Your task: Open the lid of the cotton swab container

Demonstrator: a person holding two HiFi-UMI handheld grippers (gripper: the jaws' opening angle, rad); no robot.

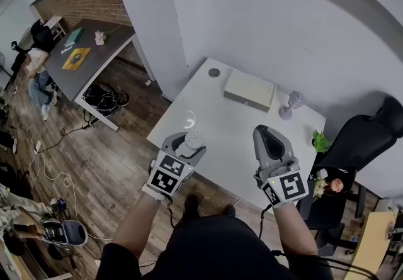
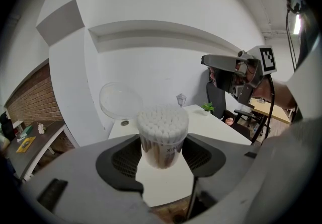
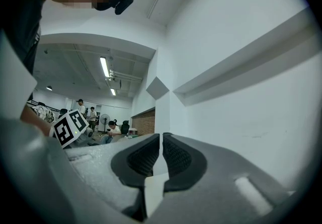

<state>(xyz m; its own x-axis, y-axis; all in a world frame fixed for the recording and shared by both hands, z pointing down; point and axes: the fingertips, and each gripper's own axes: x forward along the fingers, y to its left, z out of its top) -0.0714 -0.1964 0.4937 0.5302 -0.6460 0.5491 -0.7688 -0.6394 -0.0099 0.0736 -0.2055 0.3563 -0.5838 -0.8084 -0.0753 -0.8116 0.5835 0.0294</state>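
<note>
Two tools are in use, one in each hand.

Left tool [image 2: 162, 161]: clenched on the cotton swab container [image 2: 161, 140], with one pad [image 2: 126, 156] pressed against each side of the clear wall, below the rim. The container stands roughly upright between the pads, lifted off the bench [image 1: 220, 118] and held over the bench's near edge. Its mouth is uncovered, and the white swab heads [image 2: 162, 120] fill it to the rim. The lid [image 2: 121, 99], a clear round disc, stands swung back at the upper left of the mouth in the left gripper view. Its lower edge meets the container's rim; the joint between them cannot be made out. In the head view the lid shows only as a faint arc just beyond the container.

Right tool [image 3: 161, 153]: closed, with only a thin slit between the pads and nothing in it. It is held apart from the left tool, over the near right part of the bench and away from the container.

On the bench, well beyond both tools:
- a flat white box [image 1: 250, 90]
- a small clear lantern-shaped ornament [image 1: 291, 104] just right of the box
- a small green plant [image 1: 320, 141] at the right edge
- a round grey disc [image 1: 214, 72] left of the box

A black chair [image 1: 371, 131] stands to the right of the bench.
</note>
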